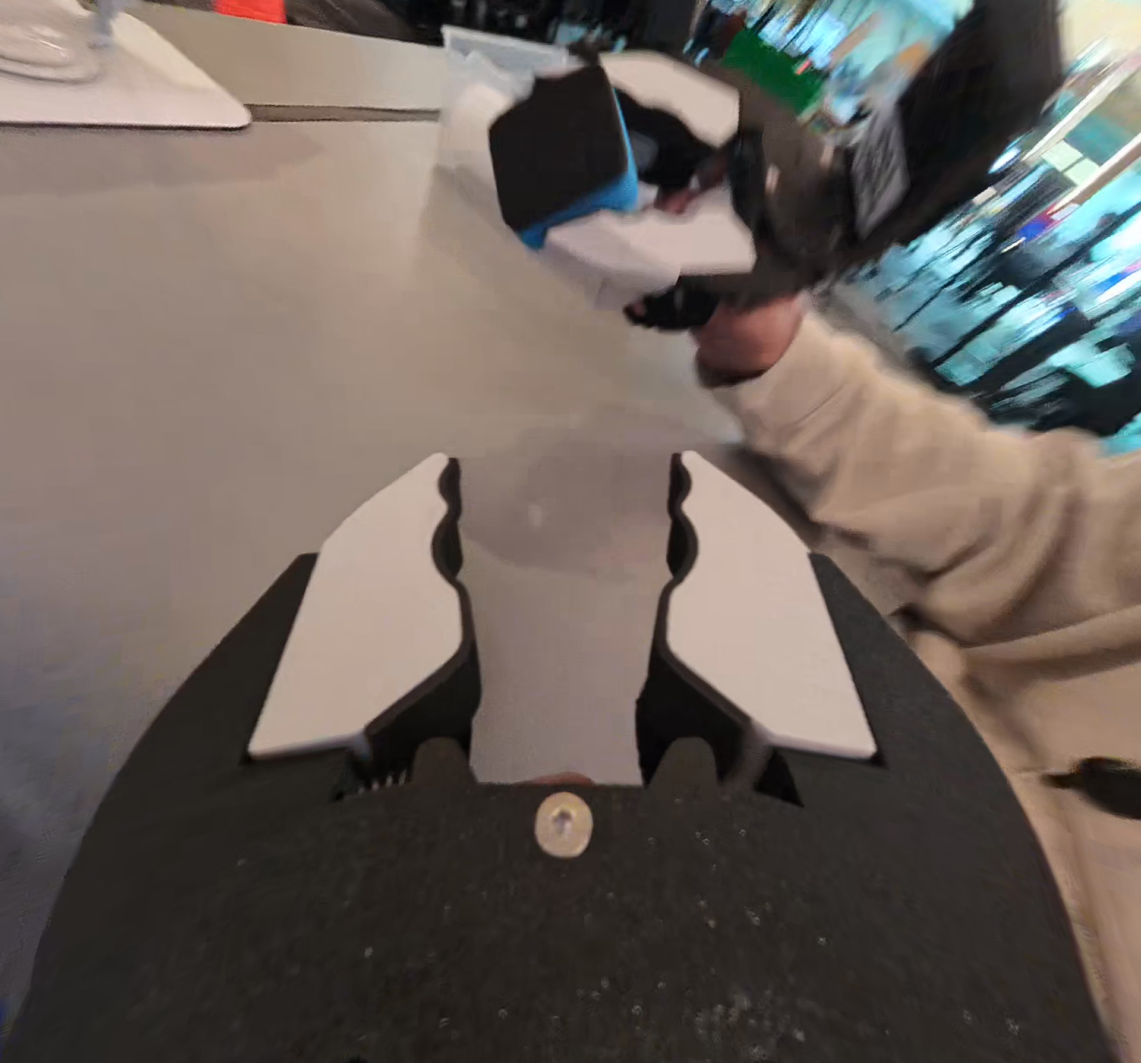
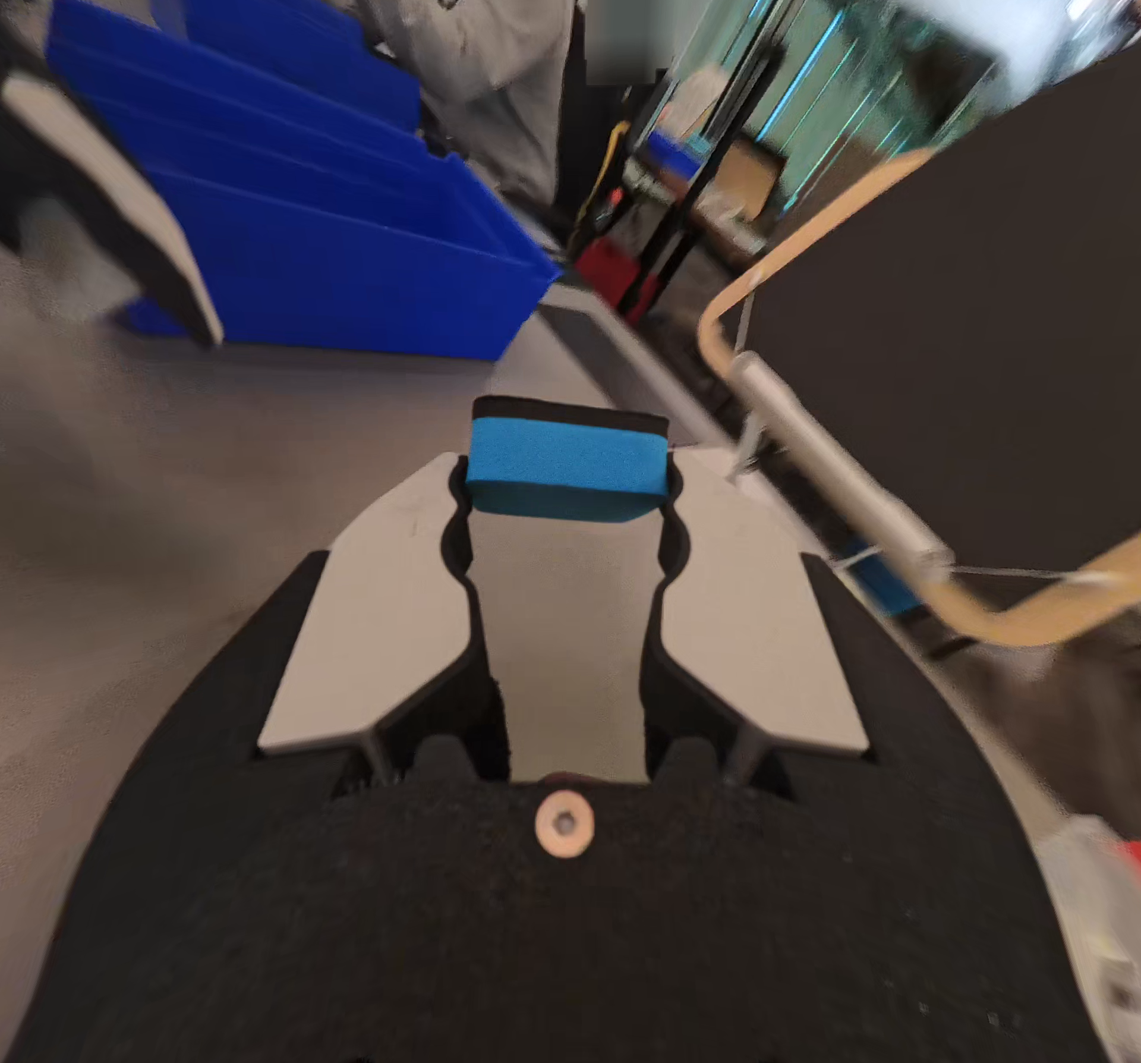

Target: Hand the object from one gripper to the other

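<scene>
While held: blue-and-black sponge [image 2: 565, 468] sits clamped at the right gripper [image 2: 567, 474] tips, above the tabletop [image 1: 216, 304].
Left gripper [image 1: 565, 471]: jaws apart, empty, well apart from sponge.
Progress: transfer not yet done.

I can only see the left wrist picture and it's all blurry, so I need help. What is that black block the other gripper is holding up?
Observer: It's a sponge with two layers; the right wrist view shows a bright blue layer under a thin black one.
Operator: Is it held tight or falling out?
Observer: The right gripper pinches it at the very tips of its jaws, one end against each.
Operator: What's behind it that I can't see?
Observer: Blue plastic bins stand in a row on the grey table.
Operator: Can you see my gripper from there?
Observer: Only one white finger of the left gripper, at the far left in front of the bins.
</scene>
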Motion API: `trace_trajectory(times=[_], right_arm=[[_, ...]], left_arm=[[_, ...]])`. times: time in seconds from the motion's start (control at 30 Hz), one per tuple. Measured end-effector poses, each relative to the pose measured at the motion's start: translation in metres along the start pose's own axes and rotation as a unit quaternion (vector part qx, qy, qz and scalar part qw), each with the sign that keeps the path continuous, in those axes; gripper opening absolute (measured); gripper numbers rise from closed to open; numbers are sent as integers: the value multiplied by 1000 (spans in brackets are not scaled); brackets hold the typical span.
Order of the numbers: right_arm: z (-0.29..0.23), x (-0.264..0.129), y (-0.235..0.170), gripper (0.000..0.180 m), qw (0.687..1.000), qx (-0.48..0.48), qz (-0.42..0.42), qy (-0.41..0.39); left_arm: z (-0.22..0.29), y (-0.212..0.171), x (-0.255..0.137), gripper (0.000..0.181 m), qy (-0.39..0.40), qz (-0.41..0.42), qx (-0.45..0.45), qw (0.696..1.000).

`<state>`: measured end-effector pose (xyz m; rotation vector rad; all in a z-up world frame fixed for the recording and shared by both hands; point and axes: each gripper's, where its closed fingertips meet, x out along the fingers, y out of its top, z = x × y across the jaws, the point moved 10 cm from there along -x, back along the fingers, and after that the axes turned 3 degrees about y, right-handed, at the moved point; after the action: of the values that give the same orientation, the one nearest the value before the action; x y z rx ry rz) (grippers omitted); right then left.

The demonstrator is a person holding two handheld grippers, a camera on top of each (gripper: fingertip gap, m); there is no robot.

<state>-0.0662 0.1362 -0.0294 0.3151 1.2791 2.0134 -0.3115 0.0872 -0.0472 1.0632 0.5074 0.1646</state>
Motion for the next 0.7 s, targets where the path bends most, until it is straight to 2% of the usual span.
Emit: trace_trajectory(times=[0.1,0.17,0.23,0.37,0.47,0.57,0.7], right_arm=[[-6,-10,7,59,994,-104,5,-39],[-15,-11,16,59,986,-159,14,-47],[-26,-10,25,59,976,-210,18,-54],[-45,-8,35,59,955,-288,16,-72],[-51,-8,39,59,955,-291,22,-59],[-59,-7,42,58,954,-294,37,-52],[-61,-6,44,59,957,-283,46,-37]], left_arm=[[1,40,-3,67,-53,-8,-34,998],[6,61,6,81,-50,-57,-17,997],[12,75,20,92,-41,-106,11,993],[19,86,44,93,-57,-117,12,991],[15,80,51,87,-70,-116,0,991],[13,76,52,62,-122,-114,-25,986],[8,73,52,61,-161,-110,-35,980]])
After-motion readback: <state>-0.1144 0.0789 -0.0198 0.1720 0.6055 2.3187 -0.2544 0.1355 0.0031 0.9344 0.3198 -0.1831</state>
